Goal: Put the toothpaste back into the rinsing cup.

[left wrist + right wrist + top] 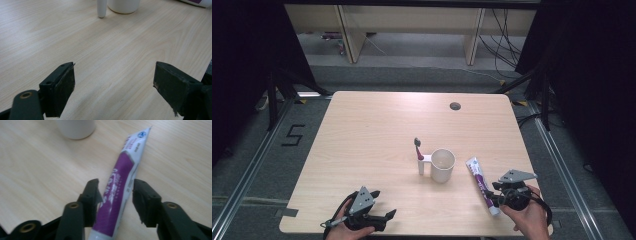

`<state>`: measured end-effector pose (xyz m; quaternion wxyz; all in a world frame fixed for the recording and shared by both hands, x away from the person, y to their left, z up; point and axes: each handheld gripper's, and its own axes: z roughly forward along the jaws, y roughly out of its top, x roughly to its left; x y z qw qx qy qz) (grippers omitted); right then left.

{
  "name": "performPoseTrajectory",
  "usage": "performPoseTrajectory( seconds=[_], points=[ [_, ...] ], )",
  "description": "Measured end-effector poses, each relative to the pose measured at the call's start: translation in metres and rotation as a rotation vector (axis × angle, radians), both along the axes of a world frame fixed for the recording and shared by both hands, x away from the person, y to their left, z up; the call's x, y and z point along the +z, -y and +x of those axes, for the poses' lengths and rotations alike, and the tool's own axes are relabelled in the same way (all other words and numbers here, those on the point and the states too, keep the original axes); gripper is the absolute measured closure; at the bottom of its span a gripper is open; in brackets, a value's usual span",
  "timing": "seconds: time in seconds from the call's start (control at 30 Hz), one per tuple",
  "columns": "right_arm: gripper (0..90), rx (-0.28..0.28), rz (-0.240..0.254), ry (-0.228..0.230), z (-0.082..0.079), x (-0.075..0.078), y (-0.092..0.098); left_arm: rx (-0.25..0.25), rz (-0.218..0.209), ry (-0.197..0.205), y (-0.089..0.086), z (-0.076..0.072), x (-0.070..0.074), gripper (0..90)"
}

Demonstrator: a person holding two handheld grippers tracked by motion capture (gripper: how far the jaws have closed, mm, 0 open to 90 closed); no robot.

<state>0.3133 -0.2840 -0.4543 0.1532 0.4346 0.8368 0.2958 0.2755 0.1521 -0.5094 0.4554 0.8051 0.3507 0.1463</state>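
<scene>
My right gripper (115,195) straddles the toothpaste tube (120,187) lying on the table (362,135) beside the cup (442,165), jaws released; my left gripper (113,87) rests open, holding nothing.

Through the left gripper view I see my left gripper (113,85) low over the wooden table (120,52), its two black jaws standing wide apart with only bare wood grain between them. Farther ahead, at the top edge, the white toothbrush handle (101,8) stands upright just beside the base of the white cup (123,6). A sliver of the purple-and-white tube (197,2) lies at the top right corner.
</scene>
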Motion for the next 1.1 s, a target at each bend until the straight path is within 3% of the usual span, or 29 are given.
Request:
performPoseTrajectory(
  seconds=[0.07, 0.1, 0.17, 0.2, 0.27, 0.33, 0.4, 0.57, 0.7, 0.83, 0.87, 0.97, 1.1],
  points=[
    [45.9, -0.024, -0.013, -0.061, 0.008, 0.0, -0.005, 0.001, 0.004, -0.001, -0.001, 0.0, 0.0, 16.8],
    [44.0, -0.032, -0.002, -0.052, 0.011, -0.002, -0.008, -0.005, 0.012, 0.0, -0.001, 0.0, 0.001, 16.8],
    [40.8, -0.043, -0.048, -0.086, 0.02, -0.003, -0.014, -0.004, 0.012, -0.001, -0.001, 0.001, 0.0, 16.7],
    [39.7, -0.036, -0.068, -0.082, 0.025, -0.005, -0.016, 0.003, 0.001, 0.0, -0.001, 0.0, 0.0, 16.7],
    [35.3, -0.042, -0.114, -0.149, 0.035, -0.01, -0.022, 0.0, 0.009, 0.004, -0.001, 0.0, 0.001, 16.7],
    [36.3, -0.034, -0.152, -0.151, 0.041, -0.015, -0.026, -0.004, 0.015, 0.005, -0.002, 0.0, 0.001, 16.8],
    [38.6, -0.028, -0.173, -0.175, 0.045, -0.018, -0.03, -0.003, -0.006, 0.007, -0.001, 0.0, 0.001, 16.7],
    [47.1, -0.018, -0.194, -0.209, 0.056, -0.018, -0.031, -0.003, -0.003, 0.003, 0.0, -0.001, 0.002, 17.2],
    [48.8, -0.012, -0.186, -0.273, 0.062, -0.019, -0.031, -0.013, 0.007, 0.003, -0.001, 0.0, 0.001, 17.2],
    [57.0, 0.015, -0.185, -0.277, 0.069, -0.018, -0.028, -0.019, 0.007, 0.001, 0.0, -0.001, 0.0, 20.7],
    [57.2, 0.003, -0.176, -0.3, 0.068, -0.017, -0.028, -0.021, 0.002, 0.002, 0.001, -0.001, 0.0, 20.7],
    [57.5, 0.015, -0.173, -0.289, 0.072, -0.019, -0.025, -0.023, 0.005, 0.0, 0.001, -0.001, 0.0, 20.6],
    [58.6, -0.011, -0.17, -0.334, 0.076, -0.017, -0.026, -0.018, 0.006, 0.005, 0.0, 0.0, 0.001, 20.2]
  ],
)
